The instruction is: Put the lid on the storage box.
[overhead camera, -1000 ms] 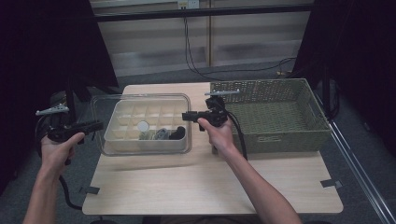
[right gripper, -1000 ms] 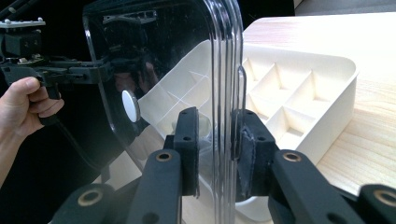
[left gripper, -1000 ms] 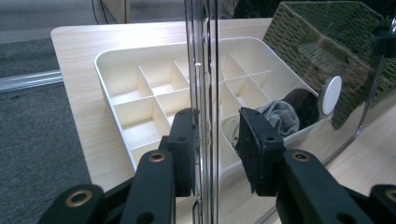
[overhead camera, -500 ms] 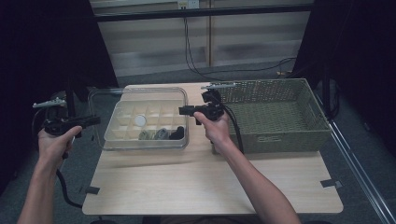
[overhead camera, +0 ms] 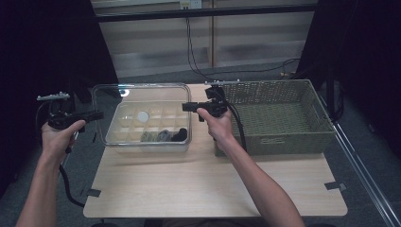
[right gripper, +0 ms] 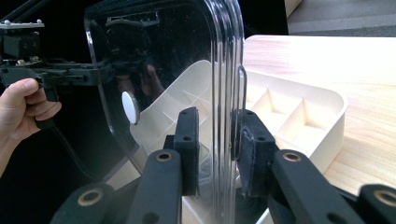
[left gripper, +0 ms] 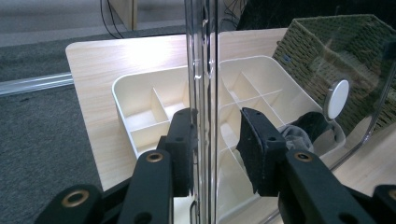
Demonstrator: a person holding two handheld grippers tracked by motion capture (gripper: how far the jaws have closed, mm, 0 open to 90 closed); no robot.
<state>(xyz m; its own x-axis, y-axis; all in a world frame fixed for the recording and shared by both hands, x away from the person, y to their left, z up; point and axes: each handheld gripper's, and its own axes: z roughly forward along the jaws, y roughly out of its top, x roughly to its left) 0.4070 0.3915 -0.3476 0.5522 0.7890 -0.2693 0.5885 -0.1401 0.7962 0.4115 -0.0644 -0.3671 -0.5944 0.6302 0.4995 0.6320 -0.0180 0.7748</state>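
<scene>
Clear rounded-rectangular plastic lid (overhead camera: 142, 113) now raised off the cream divided plastic tray (overhead camera: 158, 137) near the table's (overhead camera: 213, 184) rear left corner, higher than a second ago. Left gripper (left gripper: 217, 140) clamped on the lid's left rim; right gripper (right gripper: 215, 144) clamped on its right rim. Lift stage judged under way; green woven basket (overhead camera: 283, 137) at the right edge

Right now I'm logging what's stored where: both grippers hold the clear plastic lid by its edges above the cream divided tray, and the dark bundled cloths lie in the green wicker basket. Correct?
Not quite. The dark bundled cloths lie in the cream divided tray, not the green wicker basket, as the high view shows. The left gripper and right gripper do hold the clear plastic lid by its edges.
</scene>
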